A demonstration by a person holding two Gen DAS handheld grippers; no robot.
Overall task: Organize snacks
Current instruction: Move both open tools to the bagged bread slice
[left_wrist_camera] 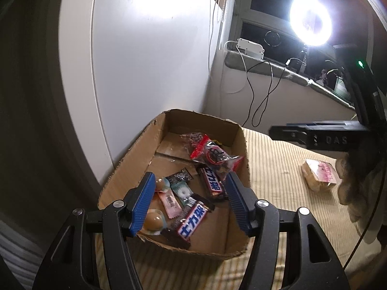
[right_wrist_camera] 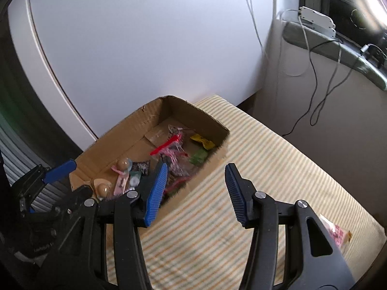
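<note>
A: Where are your snacks?
B: Most lie in the cardboard box (left_wrist_camera: 135, 159) on the striped cloth (right_wrist_camera: 278, 159); one wrapped snack (left_wrist_camera: 319, 174) sits apart on it.
A: Your grippers?
B: Your left gripper (left_wrist_camera: 188, 203) is wide and empty above the box; your right gripper (right_wrist_camera: 196, 193) likewise.

The left wrist view looks steeply down along its blue-padded fingers, close over the open brown cardboard box (left_wrist_camera: 125, 166) of wrapped snacks, a bright ring lamp (left_wrist_camera: 310, 20) at two o'clock. The right wrist view sits further back and right, facing the same box (right_wrist_camera: 121, 135) at ten o'clock. Both share the box, the striped yellow cloth (left_wrist_camera: 273, 169) and the white wall (right_wrist_camera: 145, 48).
</note>
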